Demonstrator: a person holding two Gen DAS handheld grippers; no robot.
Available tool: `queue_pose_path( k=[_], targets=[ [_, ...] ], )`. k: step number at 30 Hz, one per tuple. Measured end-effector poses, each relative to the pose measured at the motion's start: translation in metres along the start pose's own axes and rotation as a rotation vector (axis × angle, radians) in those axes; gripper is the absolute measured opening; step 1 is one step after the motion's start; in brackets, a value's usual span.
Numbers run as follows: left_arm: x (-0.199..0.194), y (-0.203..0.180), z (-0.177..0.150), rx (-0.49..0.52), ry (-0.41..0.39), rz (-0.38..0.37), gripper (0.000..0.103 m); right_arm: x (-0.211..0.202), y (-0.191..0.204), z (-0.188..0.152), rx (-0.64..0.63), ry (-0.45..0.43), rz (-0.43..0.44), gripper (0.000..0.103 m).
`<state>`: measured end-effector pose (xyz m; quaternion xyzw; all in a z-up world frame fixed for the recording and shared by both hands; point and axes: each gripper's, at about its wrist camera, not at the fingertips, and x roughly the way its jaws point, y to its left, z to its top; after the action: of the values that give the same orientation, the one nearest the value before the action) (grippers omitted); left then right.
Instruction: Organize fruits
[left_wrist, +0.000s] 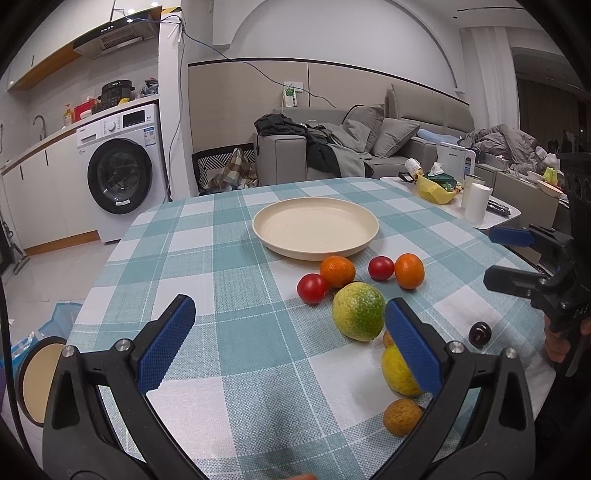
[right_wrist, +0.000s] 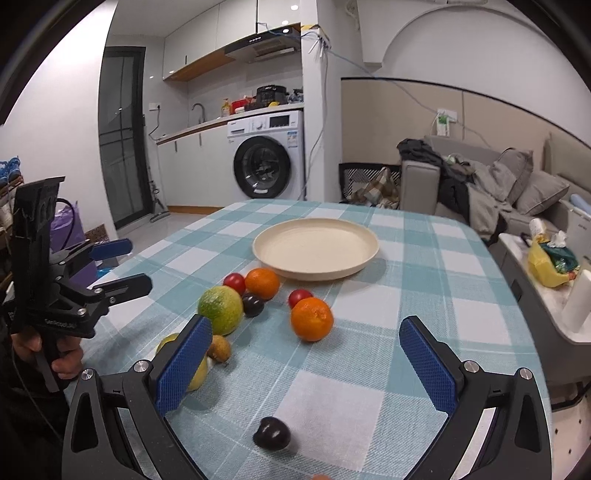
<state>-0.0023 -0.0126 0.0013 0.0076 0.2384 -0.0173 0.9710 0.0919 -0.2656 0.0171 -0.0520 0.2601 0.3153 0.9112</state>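
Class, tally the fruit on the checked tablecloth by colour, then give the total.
Red fruit: 2
Orange fruit: 2
Green fruit: 1
Yellow fruit: 1
Tan-brown fruit: 2
Dark purple fruit: 2
Total: 10

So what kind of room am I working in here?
Looks like a small home, kitchen and living area in one: a washing machine under the counter, a range hood above, and a grey sofa behind the checked dining table.

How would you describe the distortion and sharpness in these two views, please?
Left wrist view: strong fisheye bending, dark corners, the plate and green citrus sharp. Right wrist view: same curvature; the nearest orange looks slightly smeared, the dark plum soft; even indoor lighting, faint shadows.
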Motion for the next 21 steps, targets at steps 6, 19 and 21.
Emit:
queue_pose_path(
  k=[6, 19, 21],
  targets=[
    [0.002, -0.002, -0.001, 0.02, 0.042, -0.043, 0.102, 0.009, 0.001, -0.004, 0.017, 0.077, 0.024, 0.103],
    [0.005, -0.042, -0.007, 0.112, 0.146, -0.194, 0.102, 0.023, 0.007, -0.026, -0.016, 0.258, 0.083, 0.076],
    [0.008, -0.049, -0.009, 0.128, 0.168, -0.212, 0.102, 0.024, 0.007, -0.03, -0.016, 0.284, 0.099, 0.073]
  ],
)
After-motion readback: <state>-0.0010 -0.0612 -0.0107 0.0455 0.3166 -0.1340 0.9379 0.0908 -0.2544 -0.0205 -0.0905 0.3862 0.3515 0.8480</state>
